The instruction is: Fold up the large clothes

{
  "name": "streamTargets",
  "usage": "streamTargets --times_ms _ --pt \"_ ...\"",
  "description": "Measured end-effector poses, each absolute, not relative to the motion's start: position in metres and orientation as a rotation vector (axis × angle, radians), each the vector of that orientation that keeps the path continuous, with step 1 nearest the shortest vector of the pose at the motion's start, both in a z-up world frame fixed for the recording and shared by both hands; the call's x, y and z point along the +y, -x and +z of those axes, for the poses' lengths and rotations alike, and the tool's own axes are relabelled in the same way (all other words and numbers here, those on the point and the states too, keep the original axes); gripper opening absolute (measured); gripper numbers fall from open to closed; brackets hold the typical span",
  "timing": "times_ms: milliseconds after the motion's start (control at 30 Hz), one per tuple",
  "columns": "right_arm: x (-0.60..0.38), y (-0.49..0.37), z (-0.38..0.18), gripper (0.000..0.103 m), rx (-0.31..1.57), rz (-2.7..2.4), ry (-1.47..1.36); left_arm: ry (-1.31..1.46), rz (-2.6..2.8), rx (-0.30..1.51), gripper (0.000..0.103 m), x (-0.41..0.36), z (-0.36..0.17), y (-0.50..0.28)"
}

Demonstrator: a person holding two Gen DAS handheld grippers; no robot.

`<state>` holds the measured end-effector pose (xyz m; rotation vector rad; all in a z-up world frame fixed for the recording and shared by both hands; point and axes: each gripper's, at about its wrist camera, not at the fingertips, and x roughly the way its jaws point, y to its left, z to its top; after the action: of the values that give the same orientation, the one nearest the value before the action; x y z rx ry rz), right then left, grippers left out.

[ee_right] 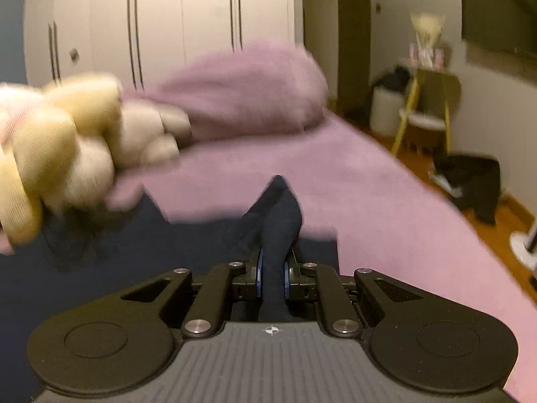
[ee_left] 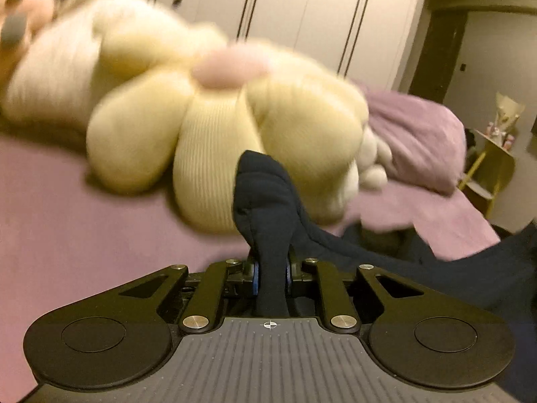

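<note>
A dark navy garment point(ee_left: 419, 252) lies on a bed with a pink sheet point(ee_left: 84, 228). My left gripper point(ee_left: 271, 268) is shut on a bunched fold of the navy garment point(ee_left: 265, 194), which sticks up between the fingers. My right gripper point(ee_right: 273, 270) is shut on another fold of the same garment point(ee_right: 278, 215). The rest of the cloth spreads flat to the left in the right wrist view point(ee_right: 100, 268). Both views are motion-blurred.
A cream flower-shaped plush cushion point(ee_left: 201, 117) lies on the bed just beyond the garment; it also shows in the right wrist view point(ee_right: 50, 154). A pink duvet point(ee_right: 241, 90) is heaped behind. White wardrobes point(ee_right: 167, 16) stand at the back. A yellow chair point(ee_right: 426, 107) and a dark bag point(ee_right: 470, 181) are on the floor at right.
</note>
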<state>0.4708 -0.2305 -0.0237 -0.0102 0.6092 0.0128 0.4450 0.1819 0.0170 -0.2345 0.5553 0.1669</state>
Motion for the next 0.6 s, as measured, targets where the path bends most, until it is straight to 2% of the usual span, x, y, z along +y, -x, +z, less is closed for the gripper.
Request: streamTargets --times_ms 100,233,300,333,367,500,600 --pt "-0.216 -0.494 0.007 0.011 0.511 0.001 -0.006 0.167 0.25 0.484 0.017 0.174 0.027 -0.477" --pt "-0.188 -0.546 0.007 0.011 0.448 -0.088 0.04 0.133 0.373 0.464 0.023 0.163 -0.007 -0.513" --pt "-0.182 -0.563 -0.013 0.012 0.449 -0.111 0.043 0.094 0.445 0.492 0.041 0.156 -0.037 -0.524" --pt "-0.18 -0.569 -0.025 0.012 0.459 -0.124 0.05 0.066 0.473 0.501 0.044 0.153 -0.052 -0.527" --pt "-0.178 -0.575 -0.042 0.012 0.485 -0.139 0.066 0.047 0.486 0.516 0.052 0.151 -0.067 -0.529" --pt "-0.183 -0.587 -0.093 0.014 0.576 -0.173 0.09 0.079 0.456 0.593 0.062 0.156 -0.09 -0.541" --pt "-0.201 -0.597 -0.112 0.021 0.644 -0.148 -0.016 0.146 0.438 0.626 0.071 0.168 -0.099 -0.549"
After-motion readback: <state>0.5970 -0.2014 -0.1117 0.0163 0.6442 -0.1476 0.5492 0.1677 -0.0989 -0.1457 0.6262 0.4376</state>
